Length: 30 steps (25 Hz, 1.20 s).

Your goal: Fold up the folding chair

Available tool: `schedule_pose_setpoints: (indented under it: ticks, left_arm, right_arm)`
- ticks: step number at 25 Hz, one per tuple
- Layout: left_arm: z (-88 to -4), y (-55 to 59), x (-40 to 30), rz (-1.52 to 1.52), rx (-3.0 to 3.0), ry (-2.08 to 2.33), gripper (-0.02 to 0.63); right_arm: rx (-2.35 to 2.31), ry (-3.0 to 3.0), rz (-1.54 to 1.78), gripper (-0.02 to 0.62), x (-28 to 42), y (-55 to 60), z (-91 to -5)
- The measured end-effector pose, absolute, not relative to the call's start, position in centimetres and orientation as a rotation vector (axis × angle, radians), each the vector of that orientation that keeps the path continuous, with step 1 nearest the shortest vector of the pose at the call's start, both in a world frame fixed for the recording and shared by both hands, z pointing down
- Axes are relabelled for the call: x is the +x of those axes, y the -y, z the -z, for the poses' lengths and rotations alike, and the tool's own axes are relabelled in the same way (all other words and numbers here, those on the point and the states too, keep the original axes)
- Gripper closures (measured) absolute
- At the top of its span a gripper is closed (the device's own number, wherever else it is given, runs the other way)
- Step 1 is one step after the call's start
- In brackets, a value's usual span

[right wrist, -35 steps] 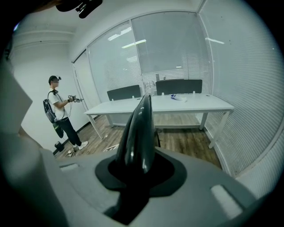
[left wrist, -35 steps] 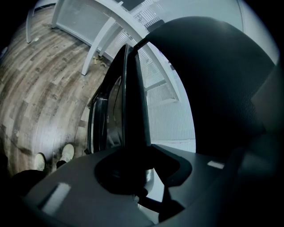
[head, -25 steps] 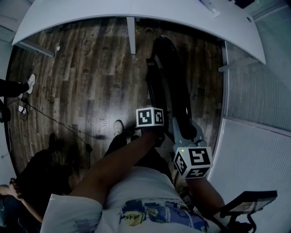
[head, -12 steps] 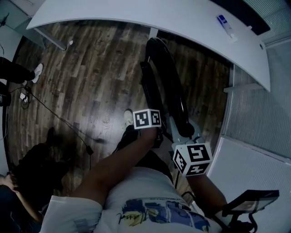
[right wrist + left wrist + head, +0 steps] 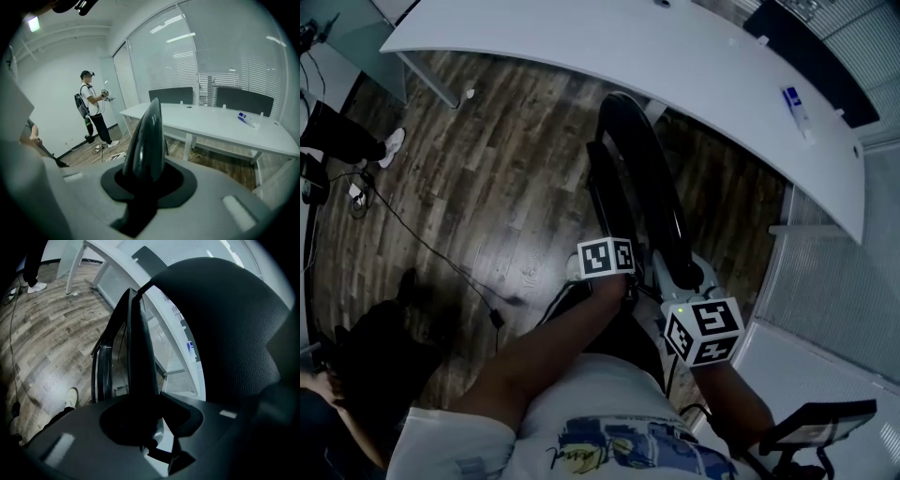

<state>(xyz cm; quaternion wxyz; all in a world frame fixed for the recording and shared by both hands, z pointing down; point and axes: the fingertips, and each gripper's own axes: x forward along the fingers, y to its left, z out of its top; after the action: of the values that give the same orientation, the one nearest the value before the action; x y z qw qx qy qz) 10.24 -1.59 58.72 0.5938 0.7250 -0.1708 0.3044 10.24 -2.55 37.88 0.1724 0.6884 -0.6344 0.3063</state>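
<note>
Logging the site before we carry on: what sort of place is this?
Probably an office meeting room: a long white table, glass walls with blinds, and a wood floor.

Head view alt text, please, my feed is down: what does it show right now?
Looking steeply down, the left gripper and right gripper both grip a black folding chair, which stands narrow and edge-on over a dark wood floor. A curved white table spans the top, and the wearer's printed shirt fills the bottom.
</note>
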Motion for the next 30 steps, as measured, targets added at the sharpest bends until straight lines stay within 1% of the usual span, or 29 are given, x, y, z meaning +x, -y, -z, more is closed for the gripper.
schedule_pose_setpoints:
  ticks: [7,17,30]
  left_arm:
    - [-59.4,6.5,10.2,-0.657,1.652,0.454,0.472]
    - [-61.2,10.9,14.4,-0.541,1.56,0.619,0.469]
    - [-62.0,13.3,23.5,-0.34,1.407,0.815,0.469]
  right_arm:
    - [1.859,1.844,-0.857,0.521,10.2,7.7,-38.6]
    - [1.615,1.99,-0.829,0.522,14.7,12.7,-40.4]
    - [1.29,2.166,-0.722,0.522,23.6,15.0,-41.2]
